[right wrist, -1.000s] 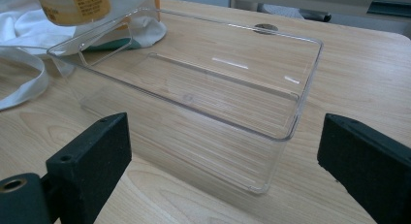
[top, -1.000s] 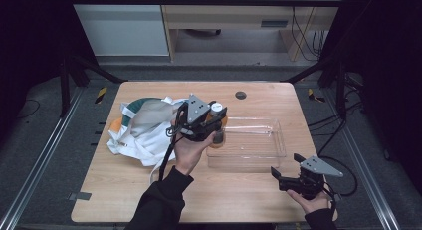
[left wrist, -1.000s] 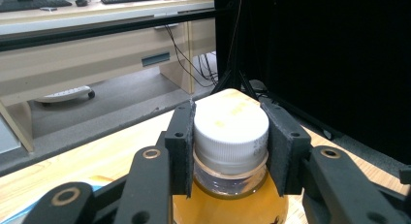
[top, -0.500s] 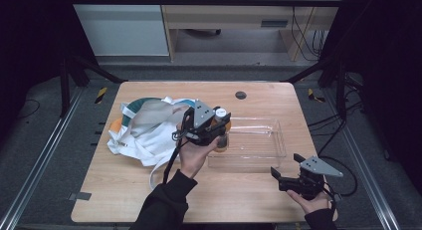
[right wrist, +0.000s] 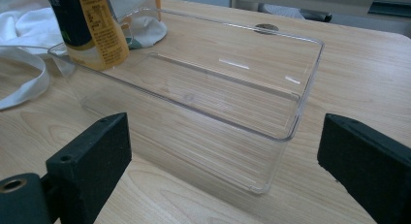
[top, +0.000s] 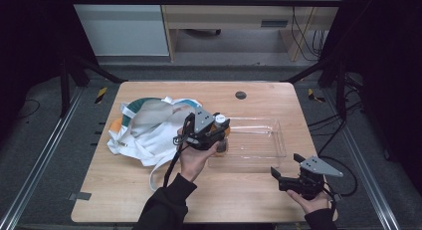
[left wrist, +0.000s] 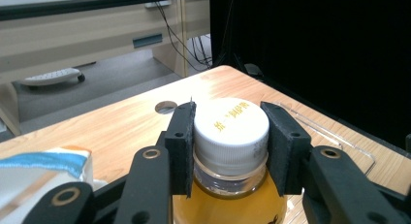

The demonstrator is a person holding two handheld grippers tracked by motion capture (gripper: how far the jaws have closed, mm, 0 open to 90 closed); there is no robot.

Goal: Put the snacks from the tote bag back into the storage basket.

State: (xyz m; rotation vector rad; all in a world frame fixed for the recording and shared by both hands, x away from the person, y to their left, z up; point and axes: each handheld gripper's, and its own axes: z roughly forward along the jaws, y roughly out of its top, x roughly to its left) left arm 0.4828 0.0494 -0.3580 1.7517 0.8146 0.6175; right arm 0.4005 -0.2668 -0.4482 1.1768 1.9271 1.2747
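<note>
The right hand-held gripper [top: 278, 176] rests low on the counter [top: 149, 195] with its 2 jaws spread wide and nothing between them. Just ahead of it lies a clear plastic tray [right wrist: 310, 73], shallow, rigid and glossy; its near end looks bare.

At the tray's far end, the left hand-held gripper [left wrist: 231, 146] is clamped on a bottle [left wrist: 228, 204] of amber drink, the pads pressing either side of its white screw cap [left wrist: 231, 129]. The bottle [right wrist: 89, 30] stands upright with its base at or just inside the tray's end wall; whether it rests on the floor I cannot tell.

Being full, the bottle should feel fairly heavy for its size, stiff in the neck but smooth in the body. The ribbed cap and the collar below it look the safest hold; a grip lower on the label might slide.

Beyond the left hand-held gripper, a white cloth bag [top: 149, 130] lies slumped, with what is inside hidden.
</note>
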